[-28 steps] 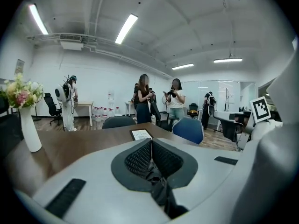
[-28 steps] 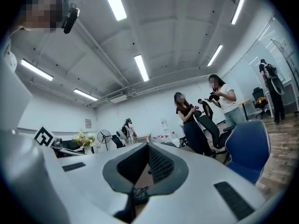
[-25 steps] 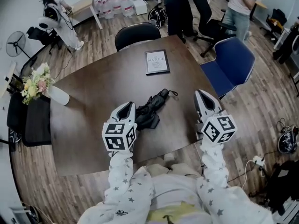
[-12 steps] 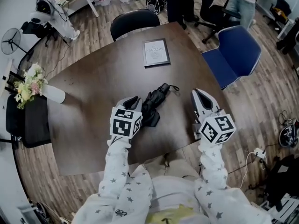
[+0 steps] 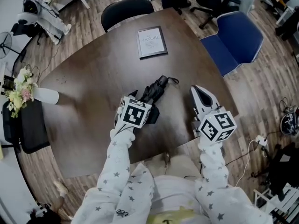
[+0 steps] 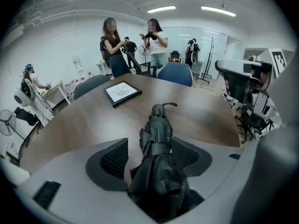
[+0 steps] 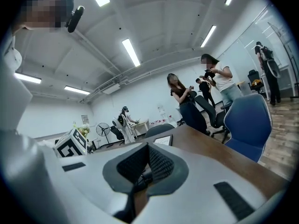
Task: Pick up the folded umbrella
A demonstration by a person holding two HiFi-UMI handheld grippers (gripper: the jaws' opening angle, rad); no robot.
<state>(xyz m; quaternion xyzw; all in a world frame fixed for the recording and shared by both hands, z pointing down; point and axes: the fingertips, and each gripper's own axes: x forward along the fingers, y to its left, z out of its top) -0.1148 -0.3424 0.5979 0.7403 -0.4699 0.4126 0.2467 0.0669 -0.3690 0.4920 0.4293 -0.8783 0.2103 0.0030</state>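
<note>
Jaws of the left gripper [image 6: 149,143], just opened, stood spread either side of the folded umbrella [image 5: 157,87], which lay mid-table [image 5: 93,78]. The right gripper [image 5: 198,91], jaws pressed together, hovered at the table's near edge.

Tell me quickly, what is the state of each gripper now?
Left gripper: open, jaws just opened; the folded umbrella lies between them, not clamped.
Right gripper: closed, holding nothing.
</note>
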